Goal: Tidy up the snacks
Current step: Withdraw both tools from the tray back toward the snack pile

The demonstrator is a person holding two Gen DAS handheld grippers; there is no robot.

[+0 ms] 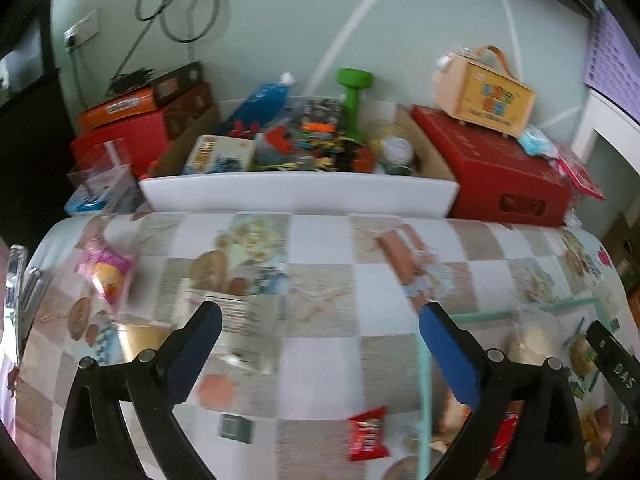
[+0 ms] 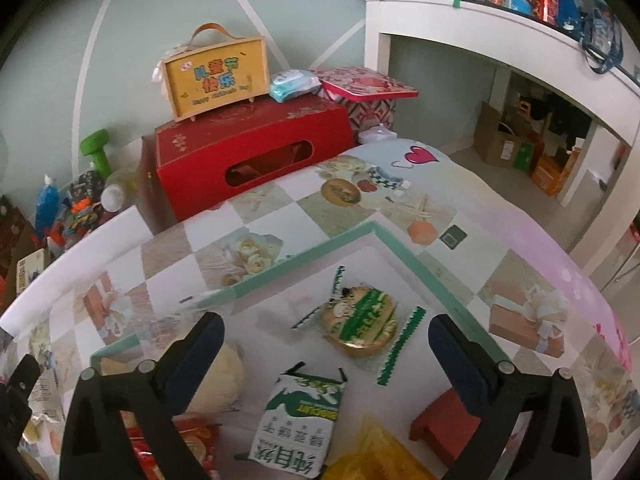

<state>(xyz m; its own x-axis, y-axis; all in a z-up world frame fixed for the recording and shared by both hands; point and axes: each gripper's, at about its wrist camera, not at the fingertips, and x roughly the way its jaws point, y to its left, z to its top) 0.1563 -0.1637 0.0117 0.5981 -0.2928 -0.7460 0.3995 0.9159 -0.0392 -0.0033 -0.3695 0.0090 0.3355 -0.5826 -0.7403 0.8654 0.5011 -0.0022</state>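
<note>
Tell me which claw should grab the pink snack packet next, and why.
Left. The pink snack packet lies on the tablecloth ahead-left of the open left claw. The right claw, also open, hangs over the teal-edged tray, and its camera doesn't show the packet.

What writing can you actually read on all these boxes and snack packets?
"儿童节快乐" on the yellow handled box; the small English line beneath is blurred.
"DAS" on the black gripper part at the right edge.
Green-and-white snack packet: large Chinese characters, upside down and not surely readable.
Small red snack packet: blurred, unreadable.
</note>
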